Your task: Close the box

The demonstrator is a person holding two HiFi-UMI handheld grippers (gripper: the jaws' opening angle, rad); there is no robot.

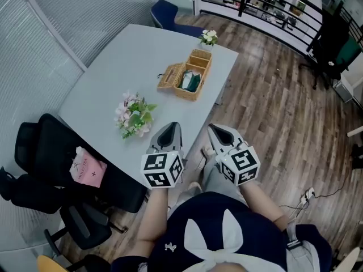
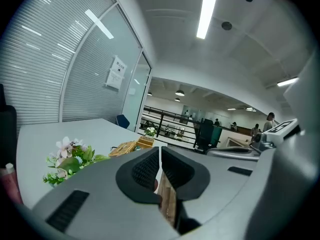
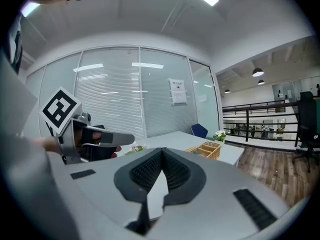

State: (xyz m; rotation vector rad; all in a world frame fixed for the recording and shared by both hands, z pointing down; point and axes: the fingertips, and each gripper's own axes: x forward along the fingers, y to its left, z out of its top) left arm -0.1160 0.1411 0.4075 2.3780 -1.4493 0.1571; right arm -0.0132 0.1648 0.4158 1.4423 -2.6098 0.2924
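A wicker box (image 1: pixel 191 74) stands on the far part of the grey table (image 1: pixel 108 78), its lid (image 1: pixel 169 76) folded out to the left and dark items inside. Both grippers hover at the table's near edge, well short of the box. My left gripper (image 1: pixel 168 130) is shut with nothing between its jaws, and so is my right gripper (image 1: pixel 220 132). In the left gripper view the shut gripper (image 2: pixel 159 149) points toward the box (image 2: pixel 131 146). The right gripper view shows the shut right gripper (image 3: pixel 161 152), the box (image 3: pixel 207 149) ahead to the right and the left gripper (image 3: pixel 92 140) beside it.
A bunch of pink flowers (image 1: pixel 133 116) lies on the table just ahead of the left gripper. A small white flower pot (image 1: pixel 208 37) stands behind the box. A black chair (image 1: pixel 54 157) holding a pink packet (image 1: pixel 87 170) is at the left. Wooden floor lies to the right.
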